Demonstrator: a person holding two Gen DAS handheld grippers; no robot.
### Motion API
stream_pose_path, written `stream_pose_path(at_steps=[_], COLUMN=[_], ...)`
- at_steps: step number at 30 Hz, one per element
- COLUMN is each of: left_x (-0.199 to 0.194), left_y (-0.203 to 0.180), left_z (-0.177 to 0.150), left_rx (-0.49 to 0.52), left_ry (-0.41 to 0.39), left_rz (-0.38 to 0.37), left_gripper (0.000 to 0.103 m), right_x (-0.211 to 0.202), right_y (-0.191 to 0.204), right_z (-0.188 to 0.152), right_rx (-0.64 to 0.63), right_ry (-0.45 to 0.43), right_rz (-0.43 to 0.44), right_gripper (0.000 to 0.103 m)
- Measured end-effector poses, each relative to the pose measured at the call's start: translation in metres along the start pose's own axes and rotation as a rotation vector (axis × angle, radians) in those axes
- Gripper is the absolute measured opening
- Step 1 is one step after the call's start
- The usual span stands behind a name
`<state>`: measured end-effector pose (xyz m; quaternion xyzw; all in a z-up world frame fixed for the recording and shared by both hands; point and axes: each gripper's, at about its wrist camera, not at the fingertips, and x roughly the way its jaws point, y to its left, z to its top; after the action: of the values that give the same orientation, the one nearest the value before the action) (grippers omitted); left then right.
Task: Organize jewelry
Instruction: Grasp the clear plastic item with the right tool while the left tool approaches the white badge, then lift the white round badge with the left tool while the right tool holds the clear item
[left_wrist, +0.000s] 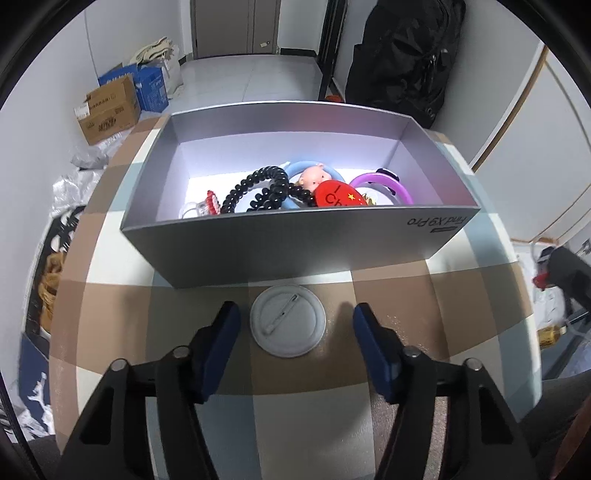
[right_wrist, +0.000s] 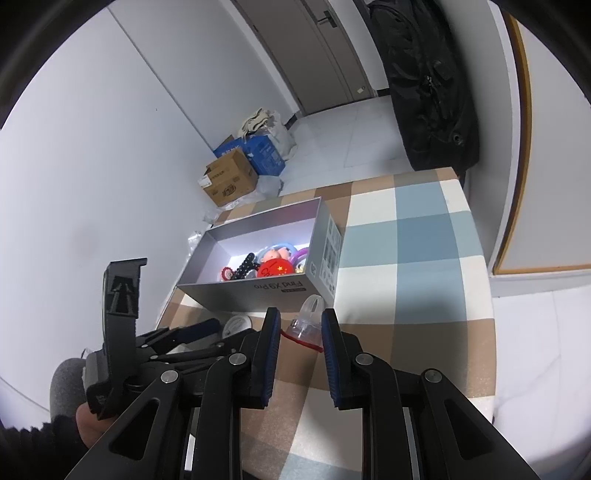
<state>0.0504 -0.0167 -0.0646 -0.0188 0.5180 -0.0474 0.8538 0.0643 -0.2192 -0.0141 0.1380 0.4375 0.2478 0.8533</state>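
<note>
Left wrist: tongs (left_wrist: 291, 314) wide around badge (left_wrist: 287, 320).

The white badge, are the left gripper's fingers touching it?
Apart. In the left wrist view the badge lies on the tablecloth between the open left gripper, with bare cloth showing on both sides of it.

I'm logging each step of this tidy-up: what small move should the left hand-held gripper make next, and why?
Probably close the left hand-held gripper on the round white pin badge. The badge lies pin side up on the checked tablecloth, between the open fingers and just short of the grey cardboard box that already holds trinkets.
</note>
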Motion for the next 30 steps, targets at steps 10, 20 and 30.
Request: stream_pose_path(at_steps=[10,20,30], left_x=[-0.002,-0.004,-0.009], left_y=[-0.014,-0.017,-0.017], left_z=[-0.003,-0.003,-0.003], left_rx=[0.094,0.121,0.108], left_ry=[-0.003,0.004,0.0], left_rz=[0.028,-0.003,-0.023], left_gripper=[0.038,0.038,0.038], right_x=[-0.002,-0.001,0.002], right_y=[-0.004,-0.002,0.001], right_z=[-0.001,-0.001,-0.001], right_rx=[0.009,-0.001,-0.003], right_ry=[0.002,0.007,0.007], right_rz=[0.001,0.002,0.001], right_gripper=[0.022,0.022,0.022])
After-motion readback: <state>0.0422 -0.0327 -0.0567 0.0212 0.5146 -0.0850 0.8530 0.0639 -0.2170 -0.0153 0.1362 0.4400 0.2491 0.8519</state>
